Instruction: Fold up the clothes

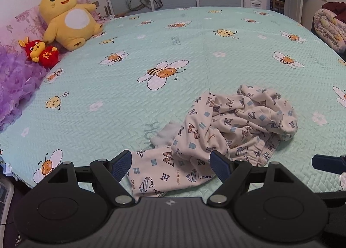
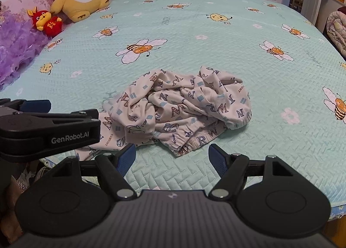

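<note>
**Inspector:** Risk noted: the letter-print pyjama trousers point(image 2: 181, 109) lay in a crumpled heap near the bed's near edge. One pinch could have taken several layers at once and dragged the heap over that edge.

**Onlooker:** And the claws?

**Inspector:** Both stood open, holding nothing. The left gripper point(image 1: 172, 167) hung over a flat trouser leg at the near edge. The right gripper point(image 2: 172, 158) was over bare bedspread point(image 2: 216, 38), waistband just beyond.
</note>
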`<state>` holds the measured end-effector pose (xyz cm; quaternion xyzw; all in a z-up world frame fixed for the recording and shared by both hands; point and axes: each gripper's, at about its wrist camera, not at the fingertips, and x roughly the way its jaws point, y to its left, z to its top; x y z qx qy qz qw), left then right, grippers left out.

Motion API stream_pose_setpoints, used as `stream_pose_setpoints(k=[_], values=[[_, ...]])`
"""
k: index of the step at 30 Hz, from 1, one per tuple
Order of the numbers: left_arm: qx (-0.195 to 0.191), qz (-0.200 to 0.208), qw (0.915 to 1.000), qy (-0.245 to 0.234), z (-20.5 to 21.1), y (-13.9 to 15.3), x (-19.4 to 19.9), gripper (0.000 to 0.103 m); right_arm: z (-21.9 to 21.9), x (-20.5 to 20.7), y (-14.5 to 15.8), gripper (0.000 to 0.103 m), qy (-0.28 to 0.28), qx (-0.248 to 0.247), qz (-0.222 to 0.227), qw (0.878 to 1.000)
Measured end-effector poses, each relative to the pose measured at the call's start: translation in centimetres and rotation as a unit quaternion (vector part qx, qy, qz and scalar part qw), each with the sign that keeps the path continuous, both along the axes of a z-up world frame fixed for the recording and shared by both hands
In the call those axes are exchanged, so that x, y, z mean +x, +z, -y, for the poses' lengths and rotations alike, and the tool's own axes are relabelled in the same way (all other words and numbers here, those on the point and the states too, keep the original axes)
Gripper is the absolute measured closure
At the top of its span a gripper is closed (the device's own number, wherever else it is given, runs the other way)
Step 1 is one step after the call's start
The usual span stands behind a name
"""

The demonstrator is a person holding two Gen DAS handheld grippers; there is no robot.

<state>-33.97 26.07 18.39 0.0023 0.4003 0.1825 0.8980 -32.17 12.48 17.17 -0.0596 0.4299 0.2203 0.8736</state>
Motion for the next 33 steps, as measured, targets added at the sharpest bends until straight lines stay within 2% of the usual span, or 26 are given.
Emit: stream_pose_setpoints(k=[9, 33], values=[[0.005, 0.004, 1.0000, 0.001, -0.3, 0.1, 0.1, 0.021, -0.1, 0.3, -0.3, 0.029, 0.000, -0.001, -0.005, 1.000], [0.010, -0.019, 0.9998, -0.002, 0.1, -1.4, 0.6, 0.021, -0.3, 0.4, -1.4, 0.029, -0.002, -0.025, 0.005, 1.000]])
